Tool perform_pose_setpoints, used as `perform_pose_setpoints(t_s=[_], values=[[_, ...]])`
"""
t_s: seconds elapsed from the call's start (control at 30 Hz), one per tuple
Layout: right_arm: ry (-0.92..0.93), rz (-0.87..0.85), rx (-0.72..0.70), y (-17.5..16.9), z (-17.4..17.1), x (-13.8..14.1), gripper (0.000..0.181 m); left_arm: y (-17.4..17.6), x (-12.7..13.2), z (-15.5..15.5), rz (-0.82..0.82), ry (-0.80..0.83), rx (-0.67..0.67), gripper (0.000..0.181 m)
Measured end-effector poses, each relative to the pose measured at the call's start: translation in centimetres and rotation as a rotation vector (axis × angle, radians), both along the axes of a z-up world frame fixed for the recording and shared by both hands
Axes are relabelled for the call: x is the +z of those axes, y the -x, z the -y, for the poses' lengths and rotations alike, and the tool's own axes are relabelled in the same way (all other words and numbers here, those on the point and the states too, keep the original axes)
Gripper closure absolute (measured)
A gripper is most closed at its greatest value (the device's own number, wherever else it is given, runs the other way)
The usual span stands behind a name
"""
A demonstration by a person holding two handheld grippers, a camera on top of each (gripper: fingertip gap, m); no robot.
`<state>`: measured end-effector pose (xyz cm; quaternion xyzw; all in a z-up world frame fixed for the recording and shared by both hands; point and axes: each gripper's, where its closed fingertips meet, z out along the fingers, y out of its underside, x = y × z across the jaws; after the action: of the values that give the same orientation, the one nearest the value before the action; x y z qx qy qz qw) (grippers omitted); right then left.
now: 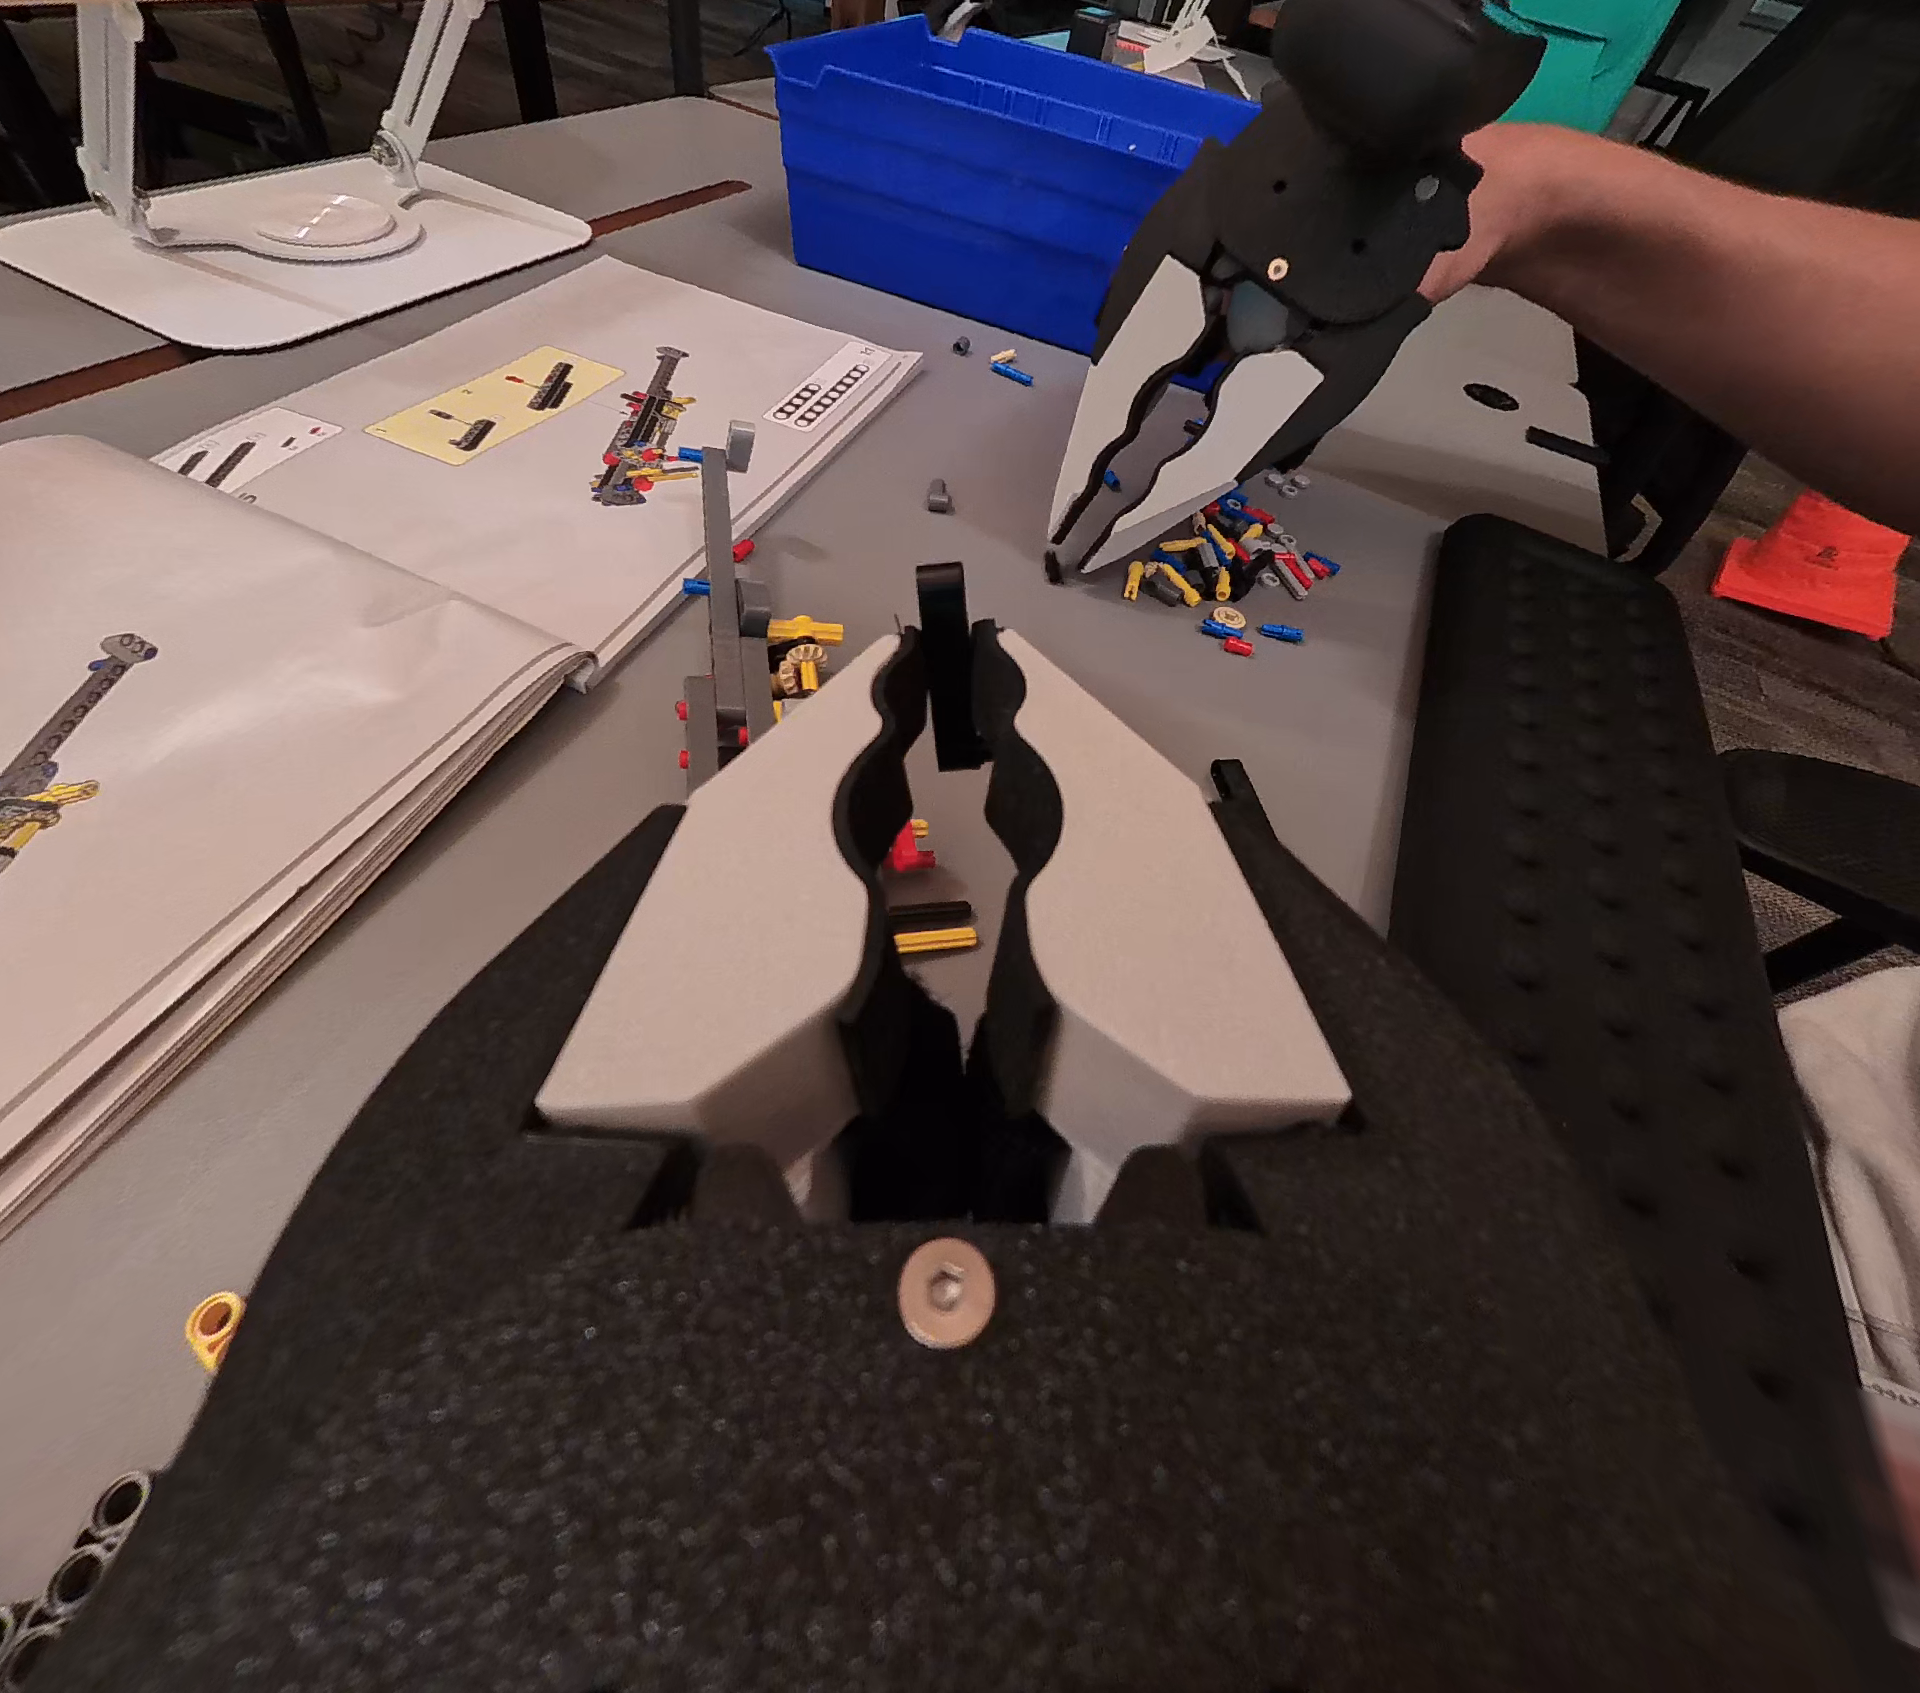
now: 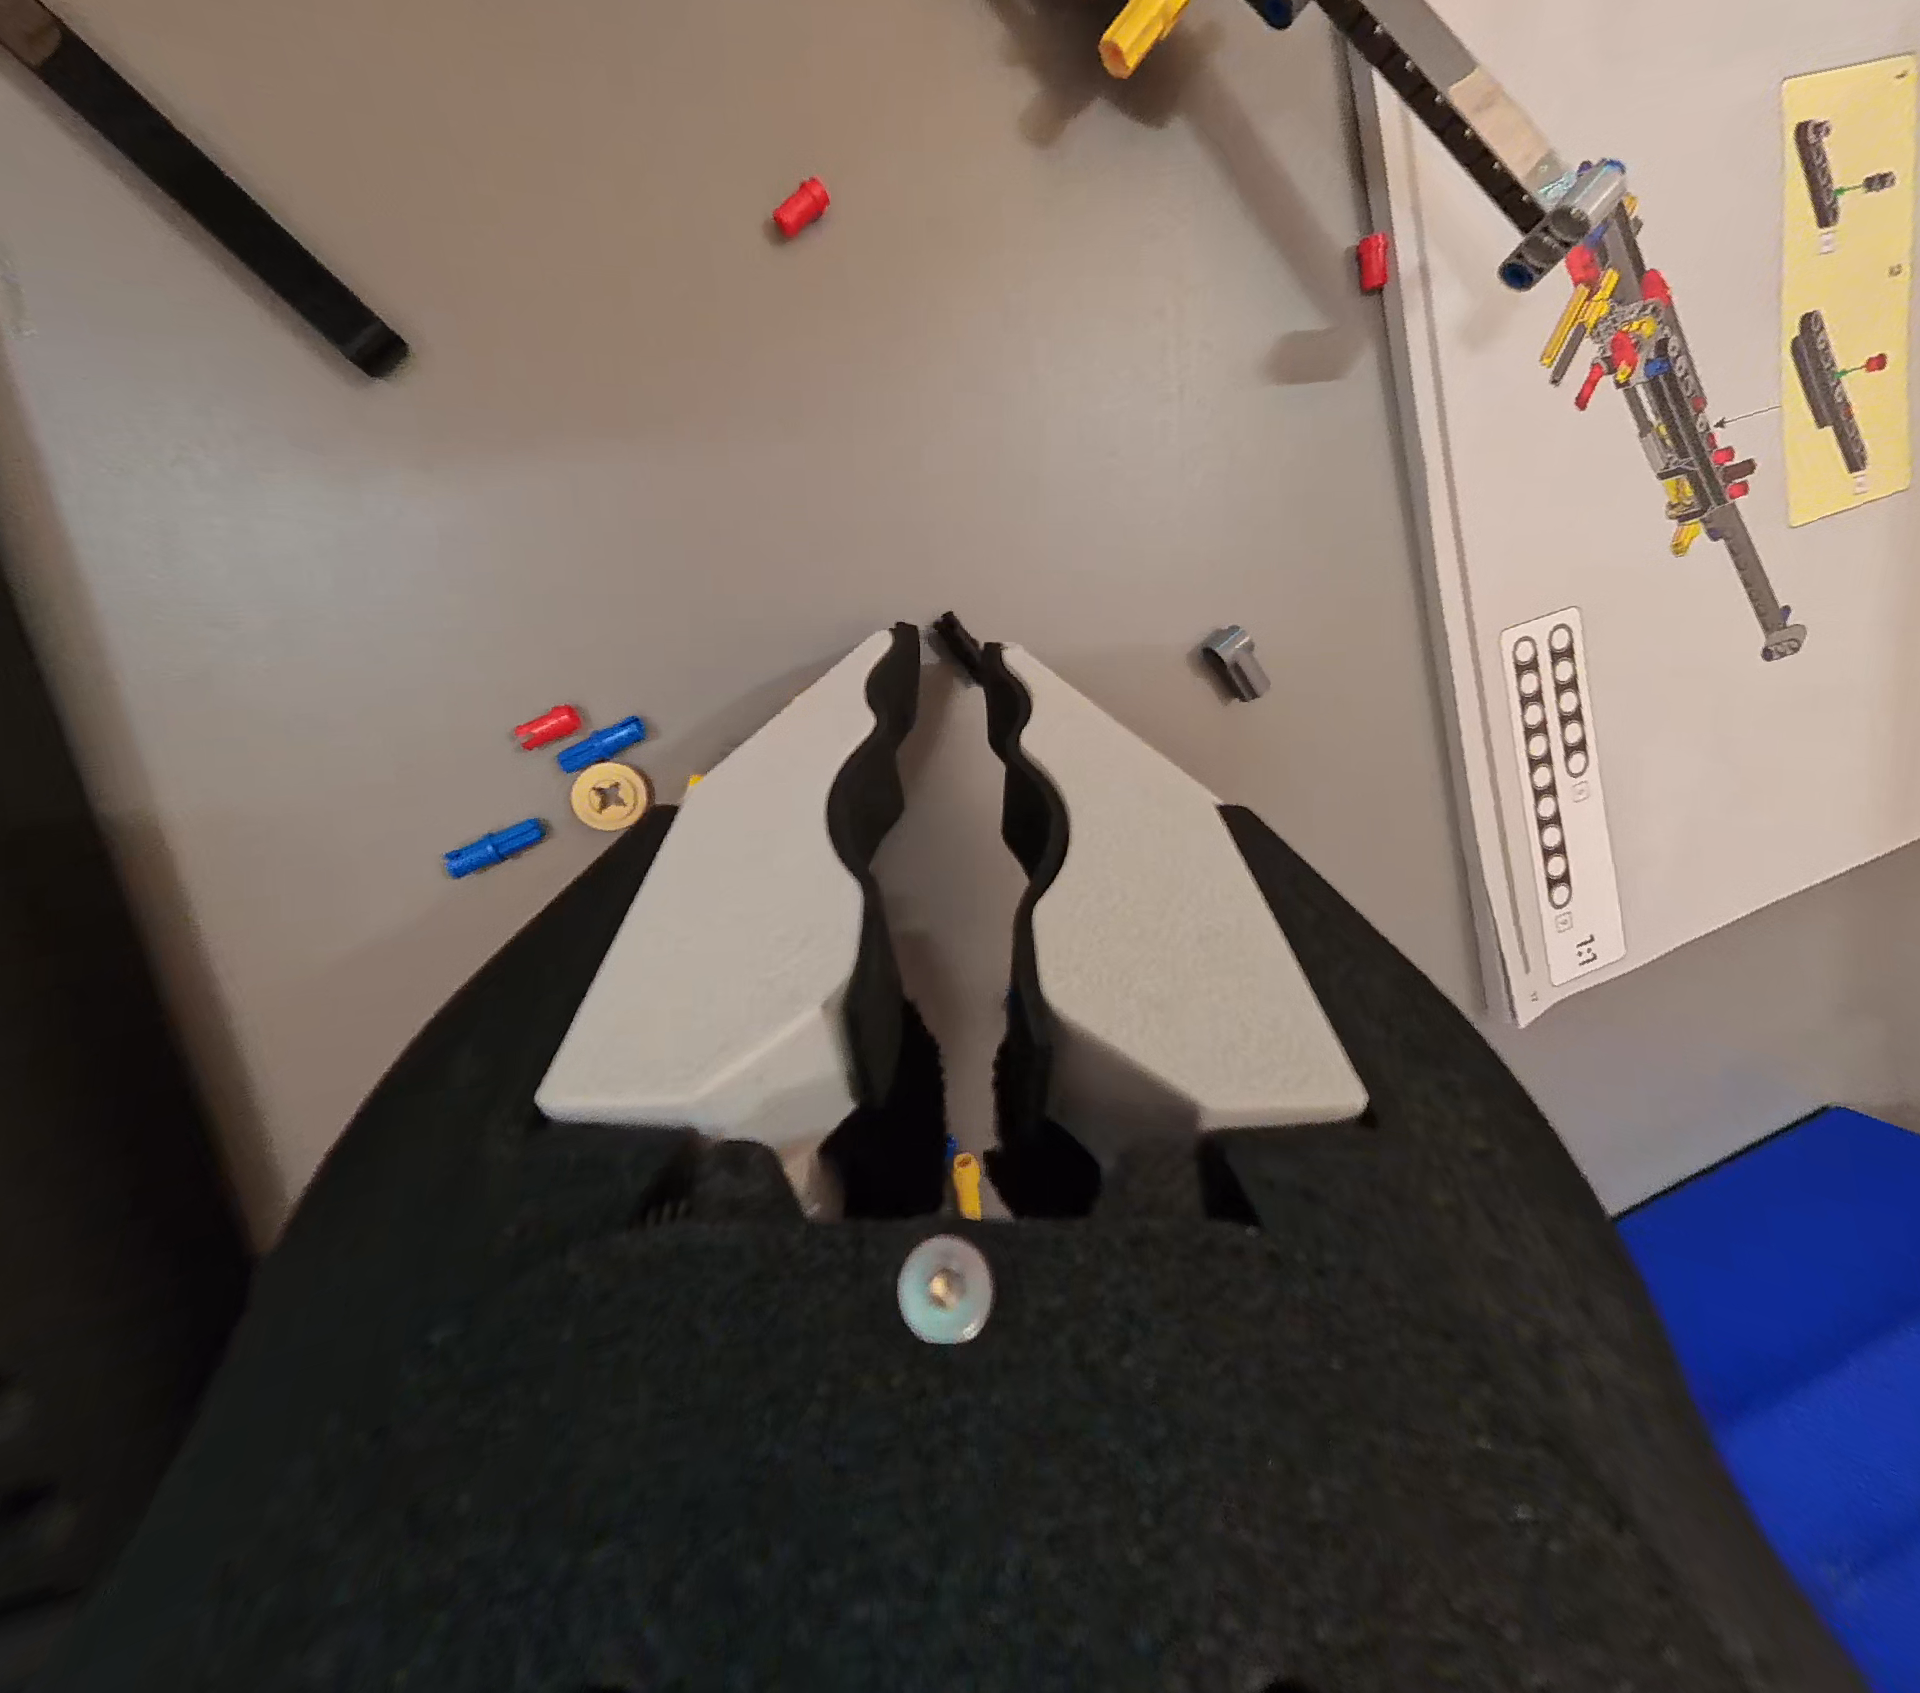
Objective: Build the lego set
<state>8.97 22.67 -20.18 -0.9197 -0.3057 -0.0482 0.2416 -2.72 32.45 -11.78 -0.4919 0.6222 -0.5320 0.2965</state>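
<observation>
Black beam (image 1: 951, 667) stands pinched upright in our left tool (image 1: 951, 641); our right tool (image 2: 948, 641), nearly shut, nips a small black pin (image 2: 956, 637). Beside the beam, the half-built model (image 1: 732, 656) lies on the worktop (image 1: 1091, 708).

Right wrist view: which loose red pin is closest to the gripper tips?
The red pin lying beside a blue pin, left of the right gripper; the other two red pins lie farther up the table.

Matt grey table (image 1: 1143, 708), glossy paper manual (image 1: 312, 708), shiny blue plastic bin (image 1: 966, 189), rough black-grained left gripper (image 1: 951, 646) body.
</observation>
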Motion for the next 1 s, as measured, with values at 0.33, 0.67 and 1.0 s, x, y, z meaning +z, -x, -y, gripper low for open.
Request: perform_pose_setpoints(t_s=[0.33, 0.67, 1.0], values=[[0.004, -0.157, -0.019, -1.2, -0.1, -1.0, 0.170, 0.0, -0.2, 0.2, -0.004, -0.012, -0.005, 0.175], [-0.059, -0.202, 0.056, -0.4, -0.8, -1.1, 0.179, -0.1, -0.3, 0.0, -0.007, -0.020, 0.001, 0.175], [-0.066, -0.195, 0.006, -0.3, -1.3, -1.0, 0.169, -0.1, -0.2, 0.0, -0.005, -0.017, 0.002, 0.175]])
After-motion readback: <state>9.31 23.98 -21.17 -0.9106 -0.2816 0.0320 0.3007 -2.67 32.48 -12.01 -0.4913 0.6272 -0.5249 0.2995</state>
